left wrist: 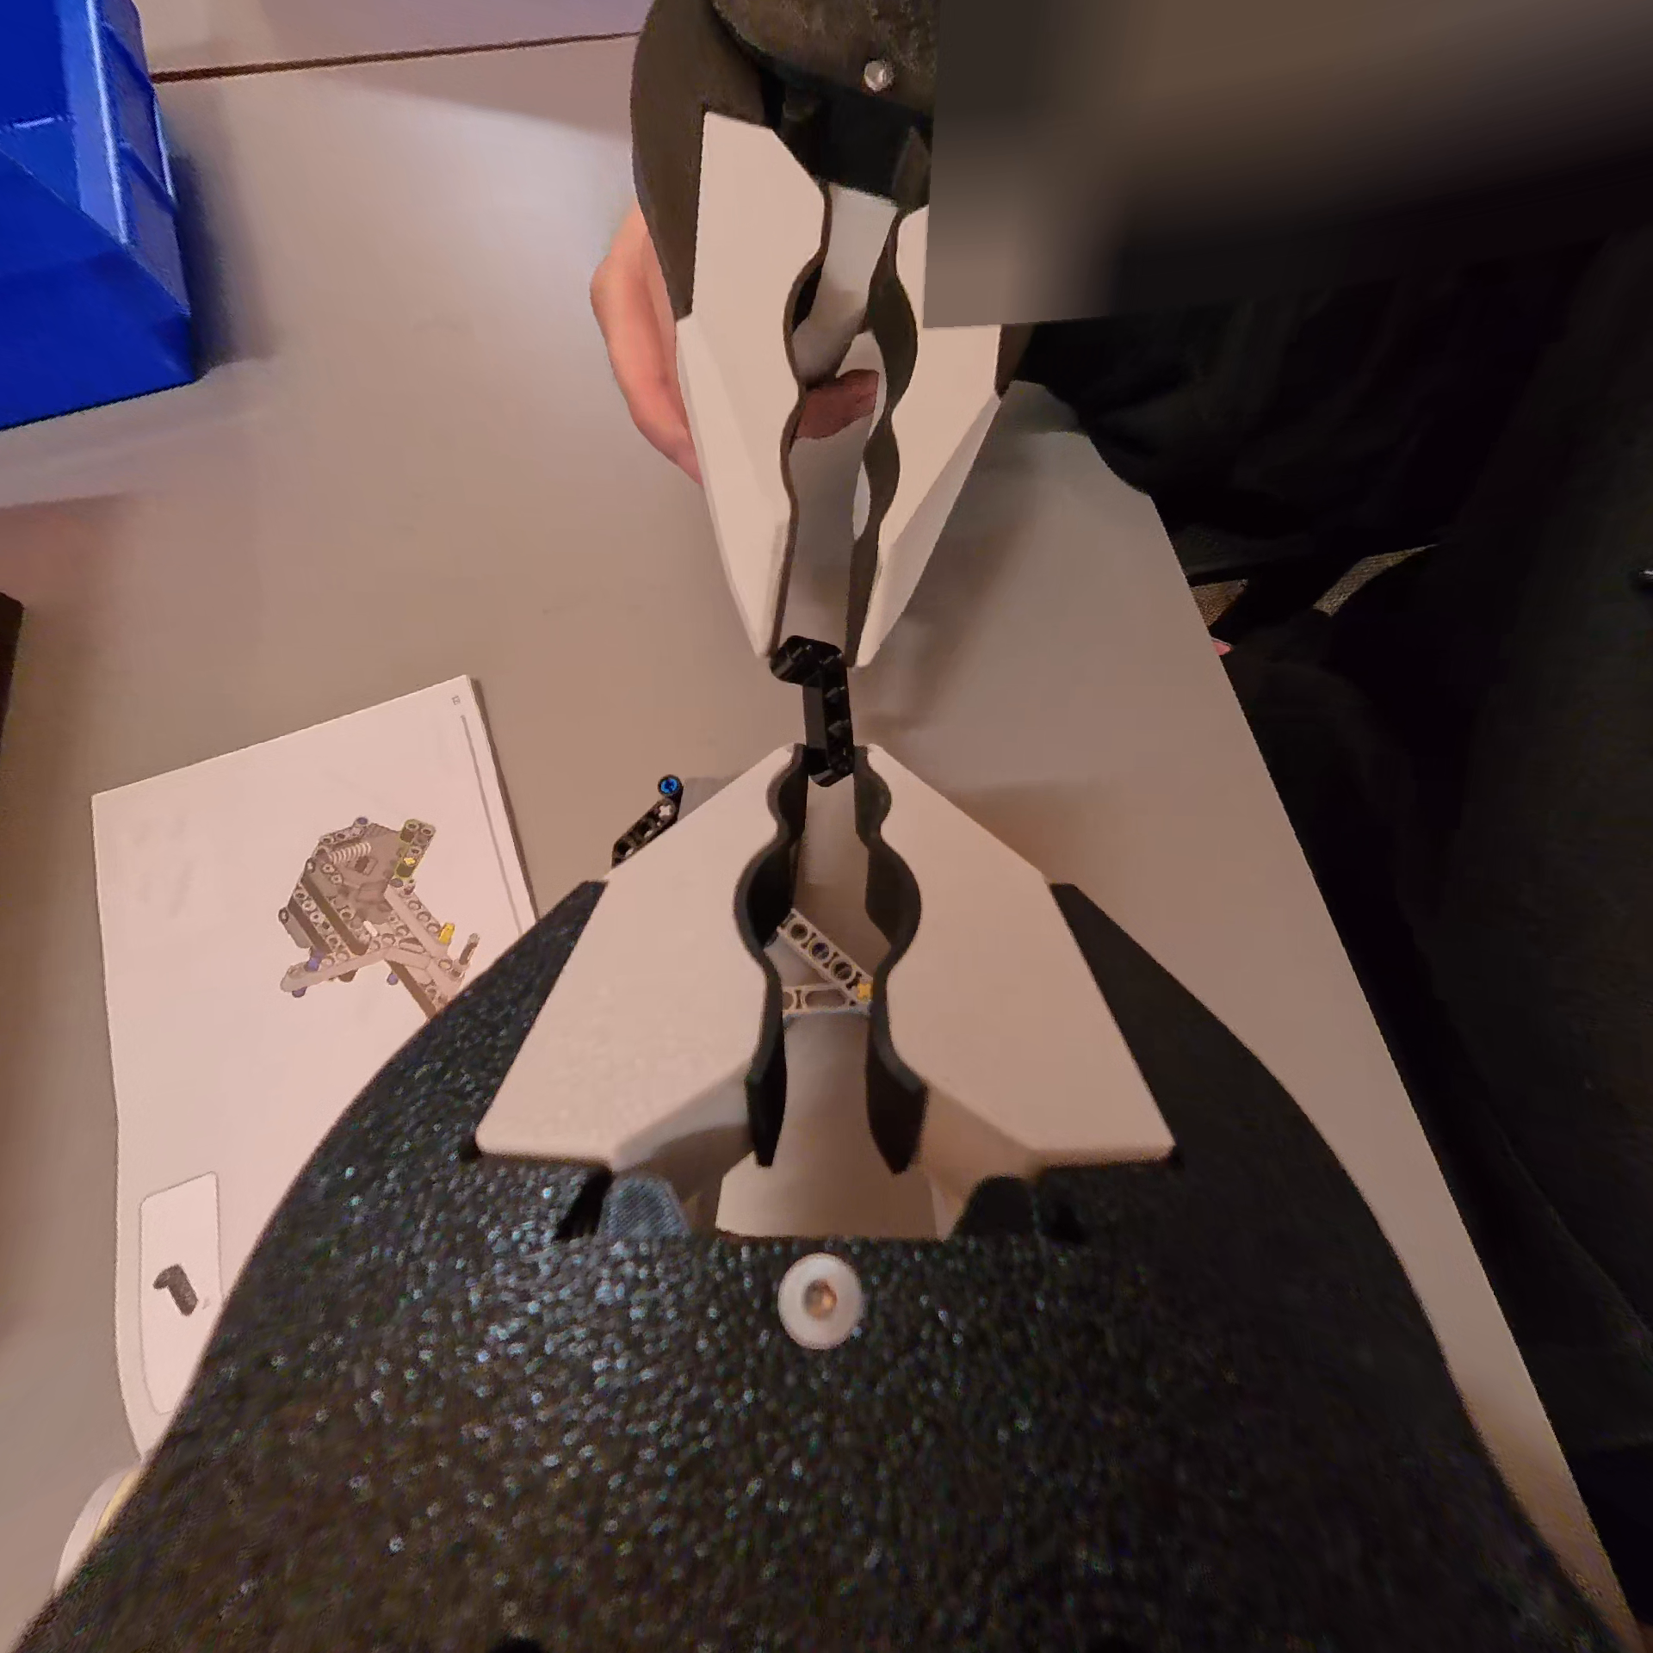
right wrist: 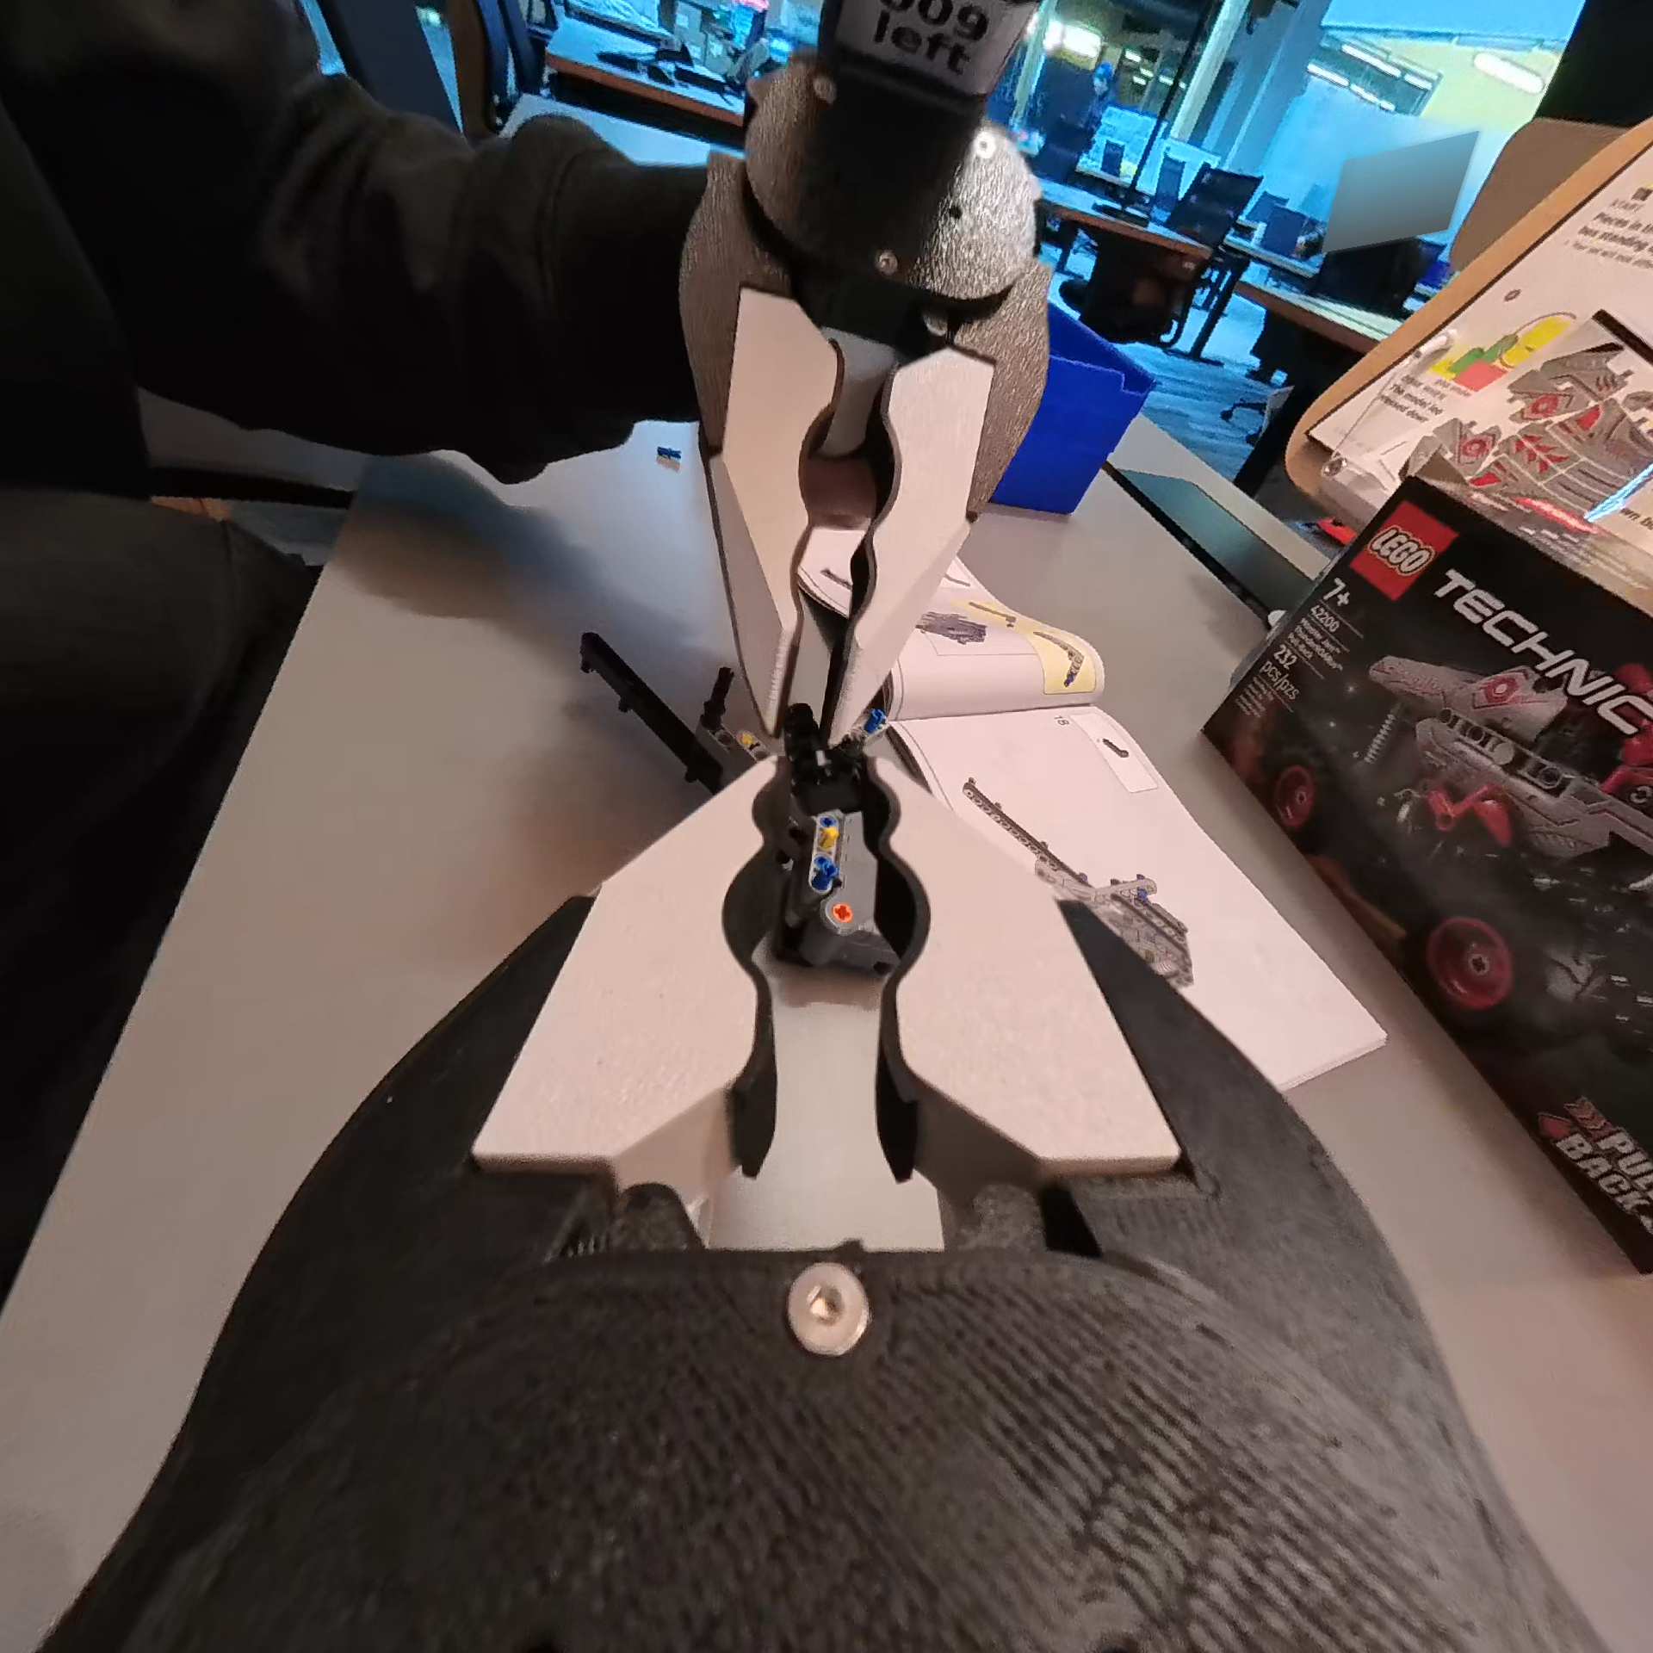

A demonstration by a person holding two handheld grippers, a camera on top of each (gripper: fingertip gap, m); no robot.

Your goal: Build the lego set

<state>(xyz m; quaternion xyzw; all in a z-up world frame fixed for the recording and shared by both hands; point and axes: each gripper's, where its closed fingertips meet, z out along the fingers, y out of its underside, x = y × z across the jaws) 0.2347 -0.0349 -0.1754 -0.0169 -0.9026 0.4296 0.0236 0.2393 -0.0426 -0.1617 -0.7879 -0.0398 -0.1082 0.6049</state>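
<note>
An open booklet (right wrist: 1073,859) lies on the table (right wrist: 429,894). To its right stands a box (right wrist: 1467,805), and behind it a bin (right wrist: 1073,420). Loose pieces (right wrist: 662,707) lie to its left.

a blue bin (left wrist: 80,224) on the grey table (left wrist: 402,447) — office desks (right wrist: 1252,268) beyond.

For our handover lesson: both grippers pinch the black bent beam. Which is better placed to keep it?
Probably left gripper: it clamps the long leg of the black bent beam; the right gripper nips only its short end.
</note>
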